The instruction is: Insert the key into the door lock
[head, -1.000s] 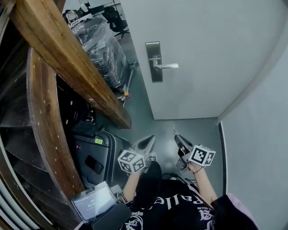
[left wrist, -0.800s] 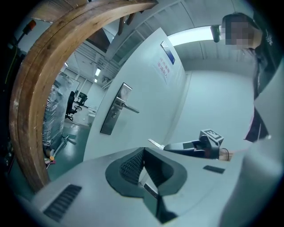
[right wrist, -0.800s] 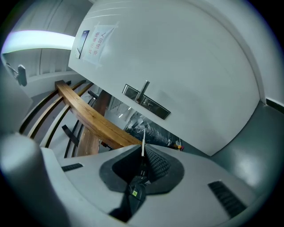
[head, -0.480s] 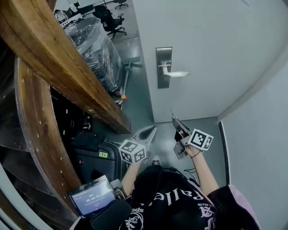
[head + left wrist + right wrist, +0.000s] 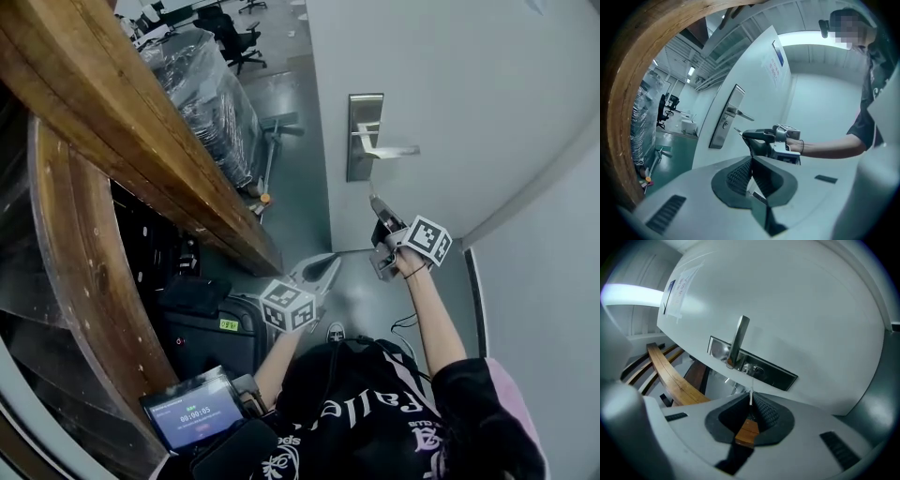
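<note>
The door (image 5: 469,84) fills more of the head view than it did a second ago, and its steel lock plate (image 5: 364,141) with the lever handle (image 5: 398,149) has come much nearer to the person. Over that second the right gripper (image 5: 377,204) has climbed from low, near the floor, to just under the plate, its tip aimed up at it. I judge this to be the approach stage: the reach is nearly done and the fine line-up is about to start.

The left gripper (image 5: 325,266) hangs lower and well apart from the door, jaws together on nothing; it takes no part.

In the right gripper view the jaws are clamped on the key (image 5: 751,397). Its brown head sits deep between the pads and its thin blade stands out past the tips. The blade points at the keyhole (image 5: 757,369) below the handle, close but clearly apart from it. Whether the blade's edge already matches the slot's turn is probably too fine to read through this wide lens.
</note>
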